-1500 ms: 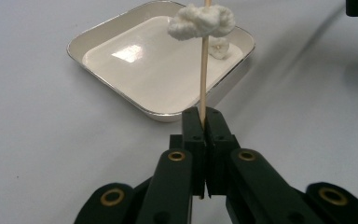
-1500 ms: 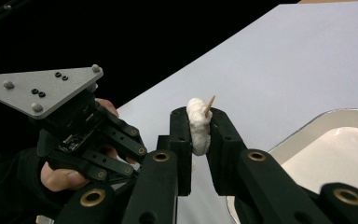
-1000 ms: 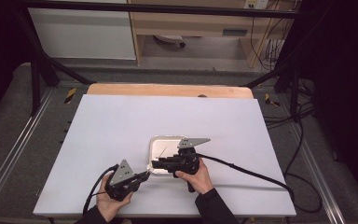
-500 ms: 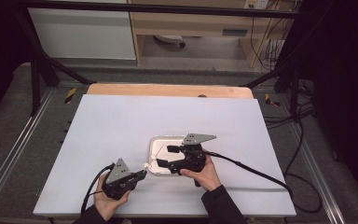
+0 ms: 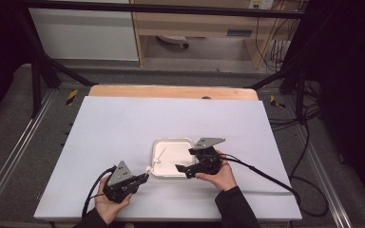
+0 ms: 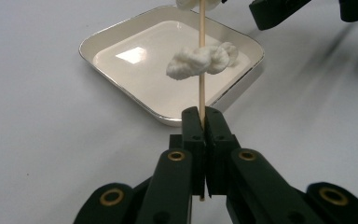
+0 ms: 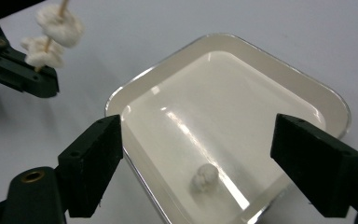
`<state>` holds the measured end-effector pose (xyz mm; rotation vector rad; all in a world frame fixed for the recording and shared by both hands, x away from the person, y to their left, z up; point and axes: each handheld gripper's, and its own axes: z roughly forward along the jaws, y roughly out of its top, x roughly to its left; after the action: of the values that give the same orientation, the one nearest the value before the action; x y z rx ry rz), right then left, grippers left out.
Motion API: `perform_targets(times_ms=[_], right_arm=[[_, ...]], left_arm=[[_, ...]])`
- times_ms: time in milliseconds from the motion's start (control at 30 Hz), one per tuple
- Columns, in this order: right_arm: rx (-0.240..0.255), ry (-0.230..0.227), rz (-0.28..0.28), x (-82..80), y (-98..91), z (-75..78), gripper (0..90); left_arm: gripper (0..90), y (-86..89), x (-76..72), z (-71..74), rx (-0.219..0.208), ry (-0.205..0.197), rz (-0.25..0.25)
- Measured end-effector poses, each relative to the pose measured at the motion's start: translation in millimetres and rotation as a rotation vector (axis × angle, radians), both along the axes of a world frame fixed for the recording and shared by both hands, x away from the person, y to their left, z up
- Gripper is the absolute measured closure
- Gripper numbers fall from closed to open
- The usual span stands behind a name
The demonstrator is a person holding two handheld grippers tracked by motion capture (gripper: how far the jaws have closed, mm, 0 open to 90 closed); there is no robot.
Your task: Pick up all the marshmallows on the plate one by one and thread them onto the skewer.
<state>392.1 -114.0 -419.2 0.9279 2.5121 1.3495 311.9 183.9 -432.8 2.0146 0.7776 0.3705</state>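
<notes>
- The left gripper (image 6: 200,126), nearest the person, has its fingers clamped tight on a wooden skewer (image 6: 201,51) threaded with white pieces (image 6: 200,60); best hold it steady, tip over the tray (image 5: 158,145).
- The right gripper (image 7: 196,163), its fingers just opened wide and empty, should close gently on the loose white lump (image 7: 204,177) in the tray on the worktop (image 5: 123,123).
- The skewer's tip is cut off in the left gripper view.

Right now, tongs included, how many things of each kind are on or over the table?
White lumps: 3 (two on the skewer, one in the tray)
Skewer: 1
Tray: 1
Tongs: 2 (left tongs shut on the skewer, right tongs open over the tray)
Total: 7
</notes>
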Motion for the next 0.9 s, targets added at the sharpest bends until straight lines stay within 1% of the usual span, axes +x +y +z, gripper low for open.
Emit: perform_targets(times_ms=[100,167,200,267,300,433,500,567,733,800,900], right_arm=[[-0.012,-0.004,-0.003,1.1,-4.5,-5.7,26.7],[-0.023,-0.006,0.007,0.8,-5.3,-9.3,32.6],[-0.031,-0.009,0.014,1.1,-5.2,-11.6,34.8],[-0.046,0.004,0.017,1.3,-3.9,-16.1,39.5],[-0.053,0.002,0.023,2.2,-3.2,-18.5,41.2],[-0.070,0.003,0.035,3.3,0.3,-26.7,49.0],[-0.090,-0.005,0.044,3.9,0.9,-30.1,52.4],[-0.099,-0.003,0.048,3.8,1.3,-31.9,55.6],[-0.102,0.002,0.051,3.4,0.8,-32.6,62.7],[-0.109,0.002,0.053,3.7,0.3,-33.5,64.5],[-0.105,0.000,0.052,3.0,0.2,-34.0,66.7]], left_arm=[[88.5,-0.2,0.2,-0.5,0.001,0.003,0.000],[88.5,-0.5,0.2,-0.6,0.002,0.004,-0.003],[88.5,-0.6,0.1,-0.6,0.002,0.003,-0.004],[88.5,-0.6,0.1,-0.6,0.002,0.003,-0.005],[88.5,-0.6,0.2,-0.6,0.003,0.003,-0.006],[88.5,-0.8,0.1,-0.7,0.002,0.005,-0.010],[88.5,-1.0,0.2,-0.9,0.002,0.006,-0.011],[88.5,-1.3,0.2,-1.0,0.002,0.007,-0.012],[88.5,-1.8,0.1,-1.1,0.005,0.009,-0.017],[88.5,-1.9,0.2,-1.2,0.005,0.009,-0.018],[88.5,-2.2,0.2,-1.3,0.004,0.010,-0.018]])
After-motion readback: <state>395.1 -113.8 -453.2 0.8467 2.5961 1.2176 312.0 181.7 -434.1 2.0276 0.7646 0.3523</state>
